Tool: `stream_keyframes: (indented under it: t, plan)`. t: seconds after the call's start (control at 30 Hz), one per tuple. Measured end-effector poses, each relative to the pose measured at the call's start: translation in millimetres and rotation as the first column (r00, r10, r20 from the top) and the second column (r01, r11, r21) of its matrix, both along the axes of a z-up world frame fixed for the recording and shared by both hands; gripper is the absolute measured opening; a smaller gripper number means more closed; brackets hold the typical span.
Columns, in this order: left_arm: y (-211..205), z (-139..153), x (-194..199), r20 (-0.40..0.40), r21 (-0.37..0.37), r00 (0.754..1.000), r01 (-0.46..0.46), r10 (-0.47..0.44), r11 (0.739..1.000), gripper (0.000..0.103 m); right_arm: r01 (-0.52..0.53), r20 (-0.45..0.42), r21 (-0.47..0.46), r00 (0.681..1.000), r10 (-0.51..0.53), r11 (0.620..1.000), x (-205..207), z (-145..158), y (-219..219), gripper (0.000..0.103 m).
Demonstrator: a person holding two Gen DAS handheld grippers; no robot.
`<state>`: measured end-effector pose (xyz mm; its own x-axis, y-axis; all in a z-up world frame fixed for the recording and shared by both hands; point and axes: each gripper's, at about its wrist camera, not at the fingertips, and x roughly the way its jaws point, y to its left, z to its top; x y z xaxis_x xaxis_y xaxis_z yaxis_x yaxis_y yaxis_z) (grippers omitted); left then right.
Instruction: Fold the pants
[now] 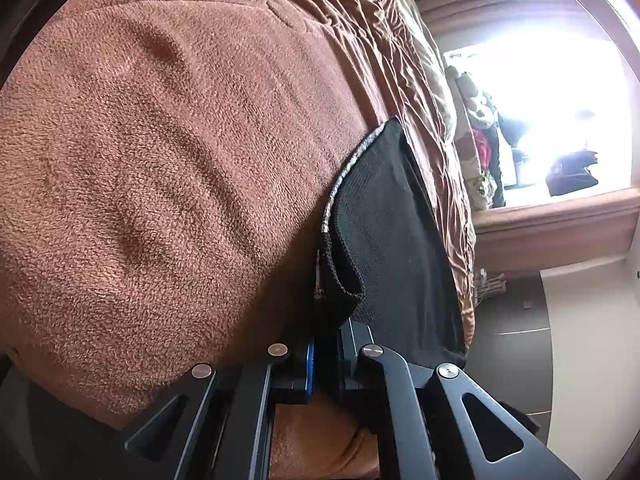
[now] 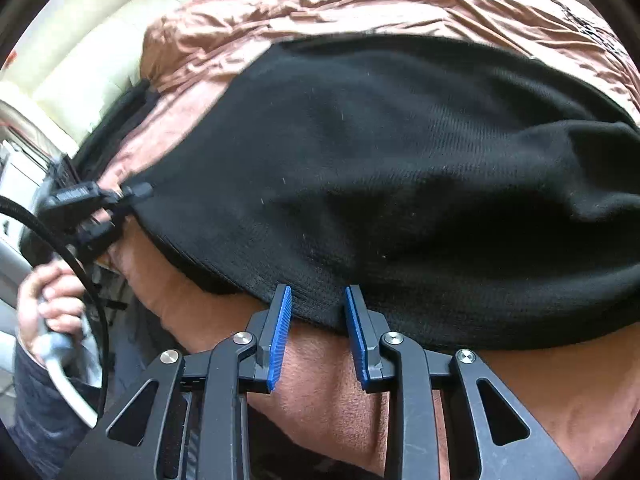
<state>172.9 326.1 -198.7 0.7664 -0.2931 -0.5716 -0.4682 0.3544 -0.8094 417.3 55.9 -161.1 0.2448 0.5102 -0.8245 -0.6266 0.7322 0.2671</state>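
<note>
A: Where does the light come from?
B: Daylight from the wood-framed window (image 1: 560, 120) far right in the left wrist view, blown out to white glare.
A: Sharpness?
B: The fuzzy brown blanket (image 1: 160, 160) is crisp. In the right view the hand (image 2: 44, 304) at left is motion-blurred; both views bend, with dark corners.

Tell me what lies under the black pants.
Under the pants lies a brown fleece blanket, showing at the near edge, with a wrinkled pink bedspread beyond. What lies beneath the pants' middle is covered.
</note>
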Motion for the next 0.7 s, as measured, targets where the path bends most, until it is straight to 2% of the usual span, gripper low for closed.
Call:
stream_keyframes:
  t: [0.3,0.5,0.7]
  plan:
    - [-6,-1,0,0.003,-0.017,0.999,-0.041,0.041,0.999,0.008,0.099,0.050,0.053,0.994,-0.102,0.994,42,22,2,0.025]
    - [-6,-6,-11,-0.016,-0.056,0.996,-0.089,0.088,0.994,0.008,0.140,0.023,0.017,0.990,-0.140,0.990,71,8,20,0.022]
    - [-10,-6,-14,-0.027,-0.063,0.994,-0.111,0.110,0.992,0.008,0.187,-0.002,-0.019,0.982,-0.187,0.982,108,-4,32,0.022]
